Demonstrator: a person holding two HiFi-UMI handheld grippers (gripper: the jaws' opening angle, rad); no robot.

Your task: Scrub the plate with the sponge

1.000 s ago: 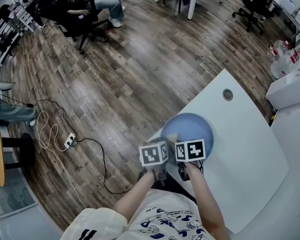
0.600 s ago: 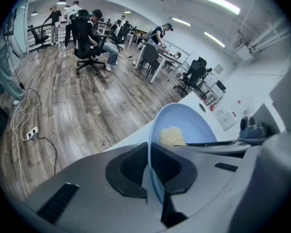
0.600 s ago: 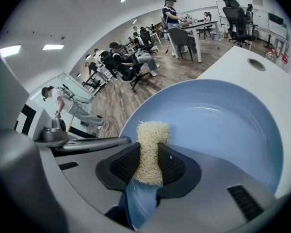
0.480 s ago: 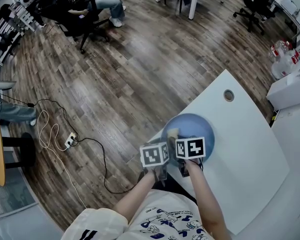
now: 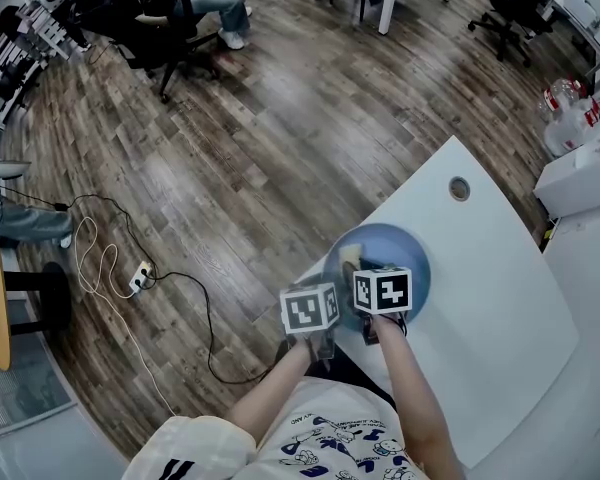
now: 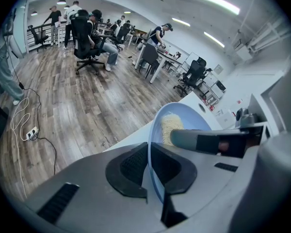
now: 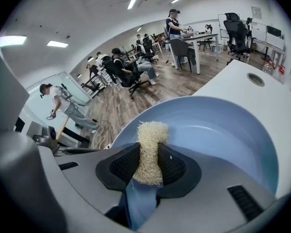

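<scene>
A light blue plate point(image 5: 398, 252) lies near the left edge of the white table point(image 5: 480, 298). My left gripper point(image 5: 330, 290) is shut on the plate's near-left rim point(image 6: 154, 149), which runs edge-on between its black pads. My right gripper point(image 5: 361, 266) is shut on a beige fibrous sponge point(image 7: 149, 148). The sponge point(image 5: 351, 251) sticks out past the pads and rests against the plate's inner surface point(image 7: 223, 130) on its left side. In the left gripper view the sponge point(image 6: 168, 126) and the right gripper's finger point(image 6: 206, 141) lie over the plate point(image 6: 191, 122).
A round cable hole point(image 5: 459, 188) sits in the table beyond the plate. The table's edge drops to the wooden floor point(image 5: 240, 168) just left of the plate. A power strip with cables point(image 5: 138, 282) lies on the floor. Seated people and office chairs point(image 5: 165, 28) are far off.
My right gripper has slid the sponge across the plate, away from me toward the far-left part. The left gripper and the plate have stayed put.
</scene>
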